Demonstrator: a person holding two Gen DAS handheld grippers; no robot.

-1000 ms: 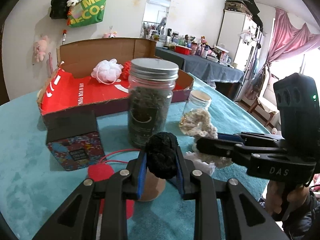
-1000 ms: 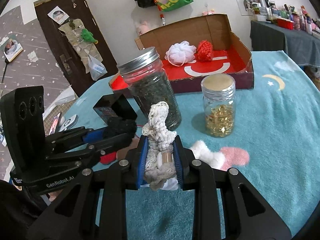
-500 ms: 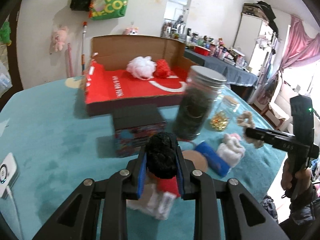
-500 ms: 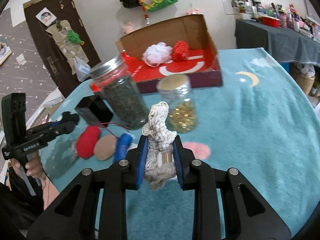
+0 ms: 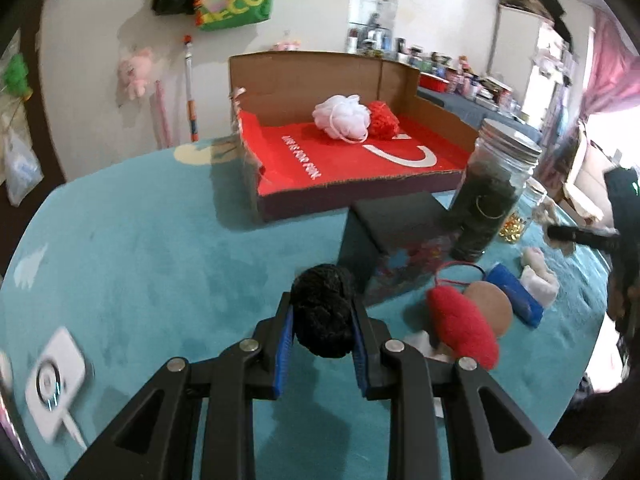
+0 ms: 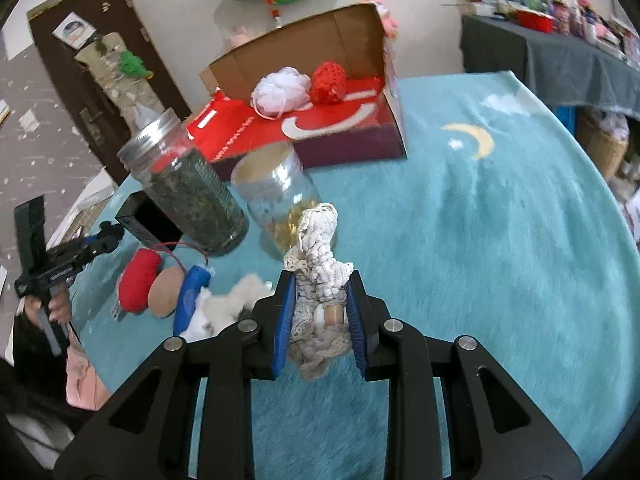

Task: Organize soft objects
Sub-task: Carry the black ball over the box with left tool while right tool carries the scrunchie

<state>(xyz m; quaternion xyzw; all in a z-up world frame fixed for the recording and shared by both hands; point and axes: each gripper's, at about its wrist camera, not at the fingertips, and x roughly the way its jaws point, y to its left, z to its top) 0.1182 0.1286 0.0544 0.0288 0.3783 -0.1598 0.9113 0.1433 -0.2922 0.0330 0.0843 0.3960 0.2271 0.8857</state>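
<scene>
A black pompom (image 5: pixel 323 312) is clamped in the left gripper (image 5: pixel 320 332) and a cream lace scrunchie (image 6: pixel 318 272) in the right gripper (image 6: pixel 320 312), both carried short of the box (image 5: pixel 344 80), likely bound for its white puff (image 5: pixel 341 117).

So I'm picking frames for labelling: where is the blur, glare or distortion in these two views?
Left wrist view: fisheye bending at the edges, the white device at lower left smeared, window blown out, the black pom-pom in the left tool sharp. Right wrist view: the small jar motion-blurred, the teal cloth streaked, the lace scrunchie in the right tool crisp.
</scene>
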